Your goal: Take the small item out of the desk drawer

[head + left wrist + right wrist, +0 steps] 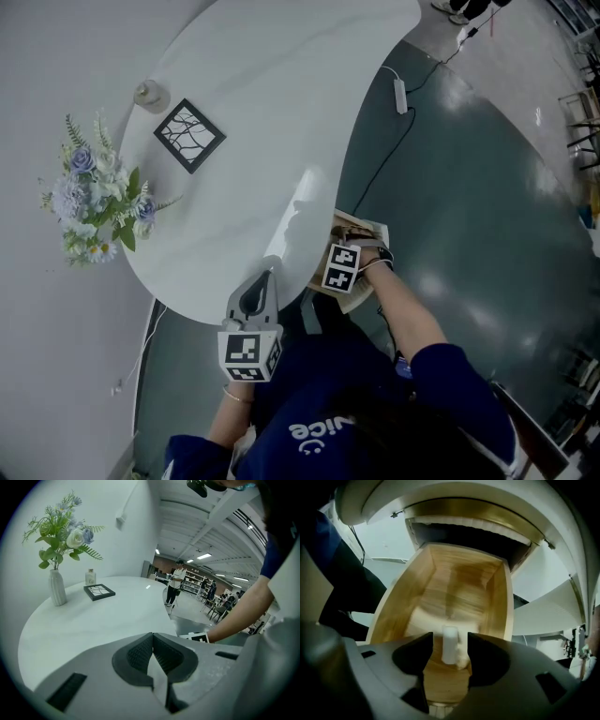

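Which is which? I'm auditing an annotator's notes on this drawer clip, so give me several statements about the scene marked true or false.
1. The wooden drawer is pulled open. True.
2. The right gripper clamps the small white item. False: its jaws stand apart, and the item sits between them with a gap on each side.
3. The left gripper is shut and empty. True.
4. The vase of flowers lies tipped over. False: it stands upright on the white table.
5. The framed tile lies flat on the white table. True.

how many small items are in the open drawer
1: a small white cylinder sits in the wooden drawer, between the right claw's open jaws. The claw hides the drawer's near end.
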`<action>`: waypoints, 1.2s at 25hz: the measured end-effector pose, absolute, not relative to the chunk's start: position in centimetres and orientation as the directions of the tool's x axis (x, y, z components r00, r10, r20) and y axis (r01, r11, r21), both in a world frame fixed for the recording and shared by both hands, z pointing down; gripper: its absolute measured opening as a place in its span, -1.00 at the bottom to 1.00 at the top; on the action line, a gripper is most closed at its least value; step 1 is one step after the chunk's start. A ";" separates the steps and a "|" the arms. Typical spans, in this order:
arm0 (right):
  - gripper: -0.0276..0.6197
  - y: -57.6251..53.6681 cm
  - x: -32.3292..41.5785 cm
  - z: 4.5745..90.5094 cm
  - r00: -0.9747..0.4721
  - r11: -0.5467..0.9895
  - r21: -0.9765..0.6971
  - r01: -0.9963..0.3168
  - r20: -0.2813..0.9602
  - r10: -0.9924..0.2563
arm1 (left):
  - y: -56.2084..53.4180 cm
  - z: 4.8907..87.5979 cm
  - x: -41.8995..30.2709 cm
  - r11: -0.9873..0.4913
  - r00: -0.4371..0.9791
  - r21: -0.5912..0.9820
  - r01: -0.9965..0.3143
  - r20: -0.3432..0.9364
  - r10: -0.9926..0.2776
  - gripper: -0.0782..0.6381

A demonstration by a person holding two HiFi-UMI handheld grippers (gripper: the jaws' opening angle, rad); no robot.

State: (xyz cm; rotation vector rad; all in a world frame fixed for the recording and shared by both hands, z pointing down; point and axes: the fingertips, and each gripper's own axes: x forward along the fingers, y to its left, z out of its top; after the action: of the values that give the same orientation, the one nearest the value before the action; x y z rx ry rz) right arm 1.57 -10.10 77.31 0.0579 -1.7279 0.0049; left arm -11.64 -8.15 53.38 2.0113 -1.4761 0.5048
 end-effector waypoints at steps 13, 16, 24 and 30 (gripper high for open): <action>-0.19 -10.2 1.2 79.6 -0.125 0.999 0.046 0.002 0.991 -0.045 | -8.2 53.6 -11.2 -0.251 0.329 0.214 -0.944 0.629 -0.705 -0.77; -0.19 -10.1 1.1 79.6 -0.129 0.999 0.036 0.004 0.991 -0.036 | -8.3 53.5 -11.2 -0.258 0.332 0.210 -0.943 0.626 -0.706 -0.77; -0.14 -9.5 0.9 79.5 -0.115 0.994 0.072 0.085 0.991 -0.062 | -8.3 52.7 -10.2 -0.311 0.354 0.181 -0.933 0.613 -0.706 -0.77; -0.11 -9.0 1.4 80.2 -0.064 0.986 0.086 0.144 0.995 -0.077 | -8.1 52.4 -9.1 -0.350 0.383 0.178 -0.920 0.604 -0.699 -0.77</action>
State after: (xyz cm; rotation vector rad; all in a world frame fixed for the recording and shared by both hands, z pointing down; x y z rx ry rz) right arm 1.44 -9.03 80.21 -0.0520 -1.6249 -0.1814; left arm -9.12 -8.07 52.44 2.1532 -1.3895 0.5924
